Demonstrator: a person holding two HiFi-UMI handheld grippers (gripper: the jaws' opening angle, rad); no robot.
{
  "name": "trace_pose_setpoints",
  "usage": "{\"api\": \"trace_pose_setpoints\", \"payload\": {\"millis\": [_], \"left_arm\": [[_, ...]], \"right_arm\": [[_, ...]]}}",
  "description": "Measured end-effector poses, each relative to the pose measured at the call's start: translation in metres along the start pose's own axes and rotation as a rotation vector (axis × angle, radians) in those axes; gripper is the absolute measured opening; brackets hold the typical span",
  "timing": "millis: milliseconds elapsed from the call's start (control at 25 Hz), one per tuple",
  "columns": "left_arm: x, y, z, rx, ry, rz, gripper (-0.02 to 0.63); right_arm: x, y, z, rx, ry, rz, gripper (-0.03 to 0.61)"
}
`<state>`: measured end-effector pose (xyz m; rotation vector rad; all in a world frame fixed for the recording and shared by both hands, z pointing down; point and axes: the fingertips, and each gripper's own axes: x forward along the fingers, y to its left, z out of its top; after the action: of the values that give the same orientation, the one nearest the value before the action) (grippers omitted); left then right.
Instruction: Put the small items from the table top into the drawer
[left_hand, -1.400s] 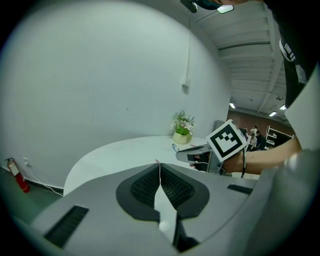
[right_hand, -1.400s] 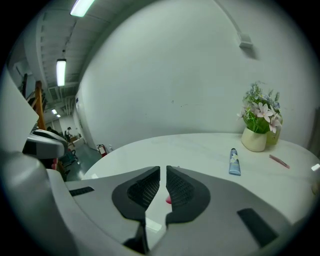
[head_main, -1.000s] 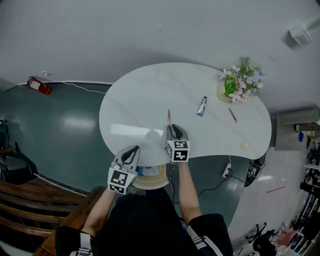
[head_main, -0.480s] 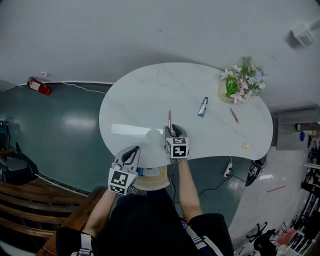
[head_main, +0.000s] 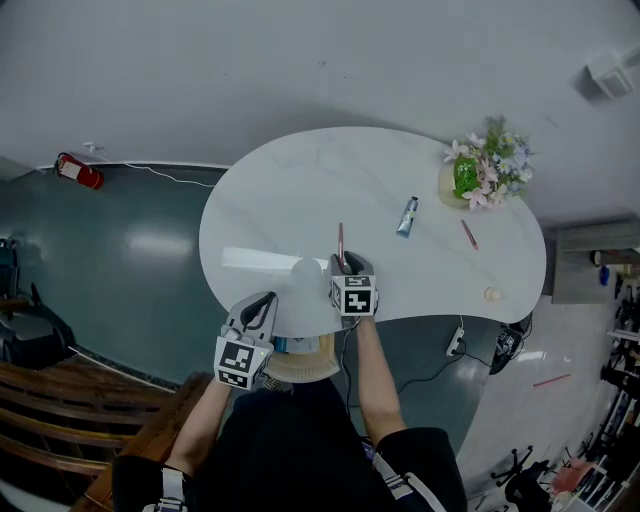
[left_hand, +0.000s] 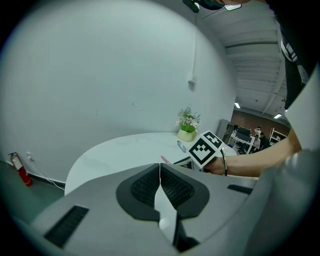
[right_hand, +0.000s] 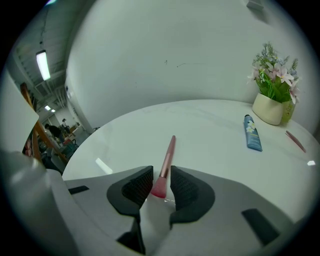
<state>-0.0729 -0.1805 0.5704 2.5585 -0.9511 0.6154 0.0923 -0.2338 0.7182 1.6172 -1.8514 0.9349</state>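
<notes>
Brush (right_hand: 167, 157): not yet picked up. It lies flat on the table (head_main: 290, 200), just above frame centre in the head view, handle pointing away from the person.

Right gripper (right_hand: 161, 186): jaws have just been opening and now stand apart, one either side of the bristle end. Neither pad appears to press on it, so I judge this a grasp being lined up, not a hold.

Left gripper (left_hand: 160, 182): jaws closed together, with nothing I can make out between them. It hangs at the table's near edge, lower left of centre in the head view.

Drawer (head_main: 300, 368): stands pulled out below the near edge, between the two arms. Something blue shows inside, too small to identify.

Outstanding on the table top:
- tube (head_main: 404, 214), right of centre
- stick (head_main: 466, 232), pink, further right and just below the flower pot (head_main: 452, 183)
- round item (head_main: 490, 293), pale, near the right-hand edge

Assessment: early stage. The drawer is open and ready. Four small items remain on the table, and the brush is the one in hand. The other three lie well apart from both grippers.
</notes>
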Motion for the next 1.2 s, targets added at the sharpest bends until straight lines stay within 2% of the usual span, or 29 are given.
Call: {"api": "trace_pose_setpoints", "payload": {"millis": [160, 360, 760, 1200], "left_arm": [[0.001, -0.002, 0.001, -0.001, -0.003, -0.004, 0.020], [0.002, -0.004, 0.002, 0.001, -0.005, -0.013, 0.020], [-0.006, -0.004, 0.001, 0.004, -0.006, -0.003, 0.020], [-0.024, -0.013, 0.005, 0.021, -0.031, -0.005, 0.020]], "right_arm": [[0.000, -0.001, 0.000, -0.001, 0.000, -0.008, 0.117], [0.000, -0.007, 0.000, -0.004, 0.004, -0.040, 0.069], [-0.003, -0.007, 0.002, -0.020, -0.003, -0.035, 0.064], [-0.049, 0.003, 0.040, -0.043, -0.135, -0.036, 0.064]]}}
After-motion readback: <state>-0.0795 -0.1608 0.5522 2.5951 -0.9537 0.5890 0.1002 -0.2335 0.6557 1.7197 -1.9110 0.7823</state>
